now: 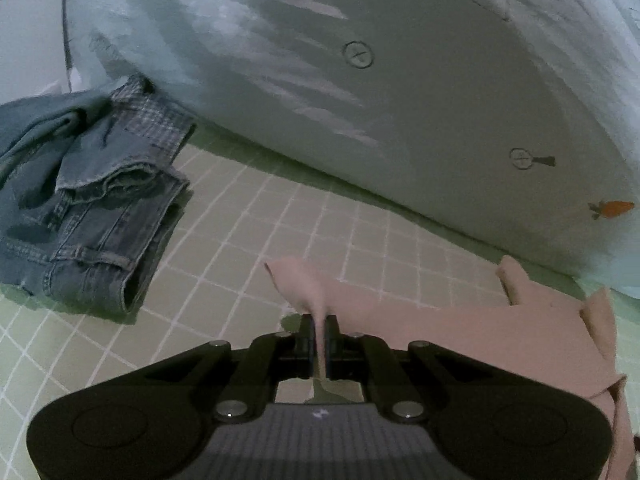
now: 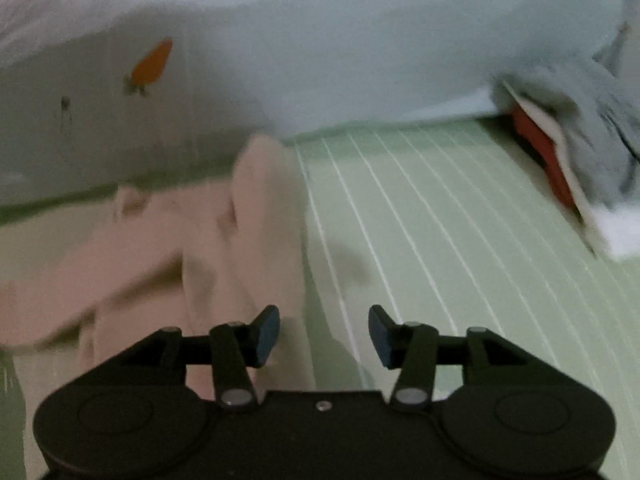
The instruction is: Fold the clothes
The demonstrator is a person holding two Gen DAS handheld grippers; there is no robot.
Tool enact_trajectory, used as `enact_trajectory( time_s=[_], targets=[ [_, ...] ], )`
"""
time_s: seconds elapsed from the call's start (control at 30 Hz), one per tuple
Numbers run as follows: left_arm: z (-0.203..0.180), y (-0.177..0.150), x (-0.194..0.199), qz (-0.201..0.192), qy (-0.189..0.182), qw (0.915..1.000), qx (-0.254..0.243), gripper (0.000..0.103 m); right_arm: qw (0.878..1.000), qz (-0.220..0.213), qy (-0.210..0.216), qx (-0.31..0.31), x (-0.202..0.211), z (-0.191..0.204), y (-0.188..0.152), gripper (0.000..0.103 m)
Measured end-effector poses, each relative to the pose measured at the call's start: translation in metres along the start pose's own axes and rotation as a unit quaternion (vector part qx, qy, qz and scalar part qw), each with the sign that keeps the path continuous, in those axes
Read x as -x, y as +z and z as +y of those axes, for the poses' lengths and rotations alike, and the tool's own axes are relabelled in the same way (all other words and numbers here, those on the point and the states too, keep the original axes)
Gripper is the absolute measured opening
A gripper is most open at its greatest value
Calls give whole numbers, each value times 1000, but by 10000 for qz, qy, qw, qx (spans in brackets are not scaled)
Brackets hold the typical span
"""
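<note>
The left gripper (image 1: 319,344) is seen clamped on a thin fold of the pale pink cloth garment (image 1: 460,328) — black jaws pressed together w/ the fabric pinched between them and a peak of cloth standing up just beyond the tips. The rest of the pink garment is spread to the right over the light green sheet w/ a white grid pattern (image 1: 248,216). A folded pair of blue denim jeans (image 1: 100,224) is laid at the left of that view, well apart from the pink cloth, w/ a plaid fabric piece (image 1: 156,116) lying behind it. A large pale quilt w/ a small orange carrot print (image 1: 612,208) is bunched along the far side.

The right gripper (image 2: 324,336) is shown w/ its blue-padded fingers (image 2: 267,332) spread apart — nothing is gripped between them. The pink garment lies just left of and under its left finger; the view is blurred. A grey item w/ a red patch (image 2: 540,148) is seen at the far right
</note>
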State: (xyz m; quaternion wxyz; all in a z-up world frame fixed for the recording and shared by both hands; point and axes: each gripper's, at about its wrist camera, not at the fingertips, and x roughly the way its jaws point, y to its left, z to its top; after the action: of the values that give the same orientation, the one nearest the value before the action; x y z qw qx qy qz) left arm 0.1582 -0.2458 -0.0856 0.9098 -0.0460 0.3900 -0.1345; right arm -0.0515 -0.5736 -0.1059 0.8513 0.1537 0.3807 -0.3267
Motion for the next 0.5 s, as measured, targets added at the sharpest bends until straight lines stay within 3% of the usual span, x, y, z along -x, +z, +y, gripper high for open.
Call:
enact_trajectory(
  time_s=[0.1,0.13,0.23,0.4,0.5],
  targets=[
    [-4,-2,8,-37,-68,9999,-64,5,9995,77,-199,-244,7,-1,-20,61],
    [-5,-3,11,-52,-92,9999,-86,5,9992,55,-259,-310,9,-1,-24,68],
    [-7,-8,24,-98,-163,9996,-212,5,9991,-173,-361,-172,23,6,-33,80],
    [-9,-18,45,-131,-265,9987,-416,5,9973,-507,-498,208,48,25,-52,79],
    [-9,-24,53,-77,-336,9978,-574,5,9974,-600,-330,233,58,33,-60,70]
  ],
)
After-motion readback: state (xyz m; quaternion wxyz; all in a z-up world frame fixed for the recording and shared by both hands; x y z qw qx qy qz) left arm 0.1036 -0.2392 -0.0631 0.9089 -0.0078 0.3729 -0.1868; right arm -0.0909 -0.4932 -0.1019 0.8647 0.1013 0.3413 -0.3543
